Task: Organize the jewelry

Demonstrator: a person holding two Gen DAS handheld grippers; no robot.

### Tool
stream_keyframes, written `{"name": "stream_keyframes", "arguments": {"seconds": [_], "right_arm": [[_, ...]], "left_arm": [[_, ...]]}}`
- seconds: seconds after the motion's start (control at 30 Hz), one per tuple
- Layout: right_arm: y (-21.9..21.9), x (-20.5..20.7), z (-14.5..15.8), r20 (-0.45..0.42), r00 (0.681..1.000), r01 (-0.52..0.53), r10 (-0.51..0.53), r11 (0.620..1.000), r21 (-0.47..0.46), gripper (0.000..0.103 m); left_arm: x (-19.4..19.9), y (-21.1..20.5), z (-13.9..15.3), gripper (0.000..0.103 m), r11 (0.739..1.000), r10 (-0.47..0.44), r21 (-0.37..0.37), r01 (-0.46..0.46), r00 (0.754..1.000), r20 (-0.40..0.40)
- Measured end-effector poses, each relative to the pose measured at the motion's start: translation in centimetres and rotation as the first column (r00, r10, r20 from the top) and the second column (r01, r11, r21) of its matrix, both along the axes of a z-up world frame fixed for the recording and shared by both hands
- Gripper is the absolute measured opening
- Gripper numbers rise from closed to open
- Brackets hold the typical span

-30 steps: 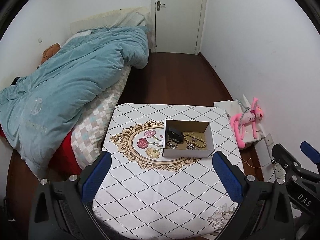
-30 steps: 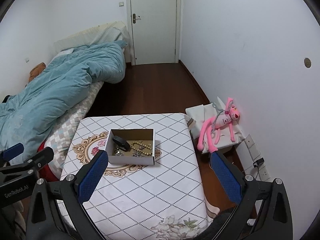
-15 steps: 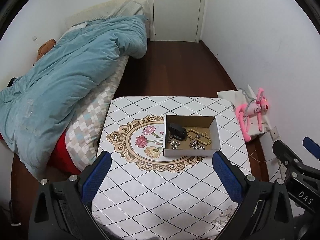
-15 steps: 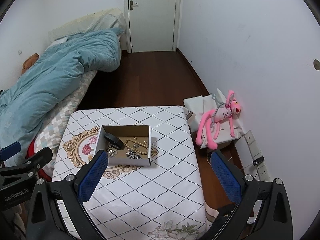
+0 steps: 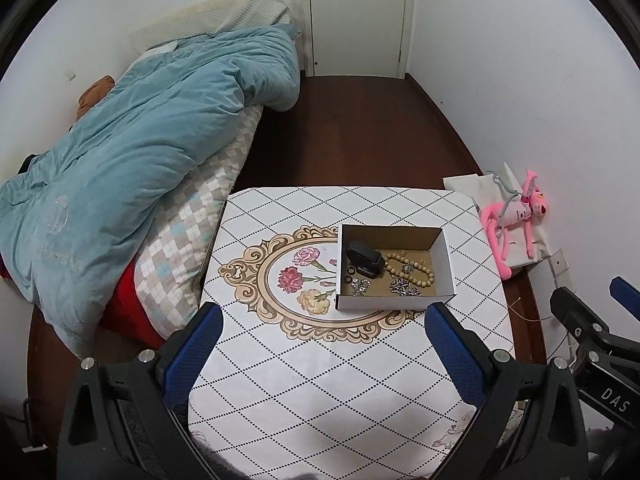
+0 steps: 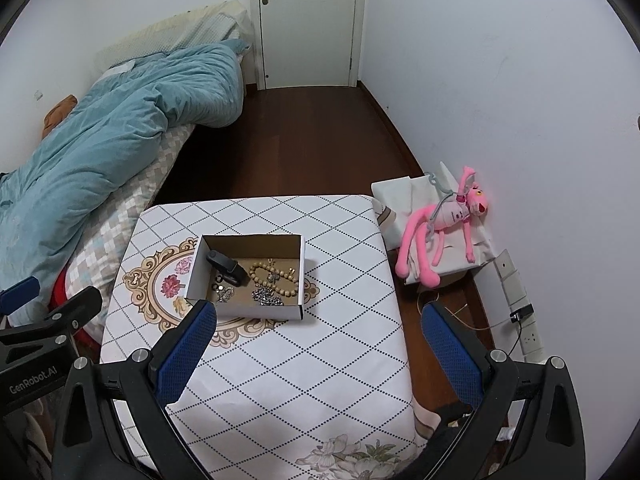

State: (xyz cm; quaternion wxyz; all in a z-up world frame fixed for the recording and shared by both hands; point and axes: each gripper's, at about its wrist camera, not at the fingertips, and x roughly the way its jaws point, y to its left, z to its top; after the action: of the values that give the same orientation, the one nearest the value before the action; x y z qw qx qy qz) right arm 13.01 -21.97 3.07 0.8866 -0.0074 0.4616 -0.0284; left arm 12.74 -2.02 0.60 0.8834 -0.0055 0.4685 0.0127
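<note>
Both tools, left (image 5: pixel 320 344) and right (image 6: pixel 316 344), wide and empty above table (image 5: pixel 320 392); approach box (image 5: pixel 394 266) at 12 o'clock, pinching bead bracelet (image 5: pixel 412 270) singly.

open cardboard box (image 5: pixel 394 270) on table, holding bead bracelet (image 5: pixel 410 266), silver chains (image 5: pixel 404 287)

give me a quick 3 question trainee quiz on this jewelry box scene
1. True or false: the left gripper is shut on the bead bracelet.
2. Where does the cardboard box sit? A) bed B) floor C) table
3. What stuffed animal lies right of the table?

Key
1. False: both it and the right gripper are open and empty.
2. C
3. The pink plush toy.
</note>
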Motion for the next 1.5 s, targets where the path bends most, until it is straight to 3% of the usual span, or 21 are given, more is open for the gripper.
{"name": "stream_keyframes", "arguments": {"seconds": [1.5], "right_arm": [[0.15,-0.43,-0.01,-0.007,1.000,-0.019,0.019,1.000,0.000,0.103]], "left_arm": [[-0.66,-0.49,0.17,0.103,1.000,-0.006,0.008,0.006,1.000,0.001]]}}
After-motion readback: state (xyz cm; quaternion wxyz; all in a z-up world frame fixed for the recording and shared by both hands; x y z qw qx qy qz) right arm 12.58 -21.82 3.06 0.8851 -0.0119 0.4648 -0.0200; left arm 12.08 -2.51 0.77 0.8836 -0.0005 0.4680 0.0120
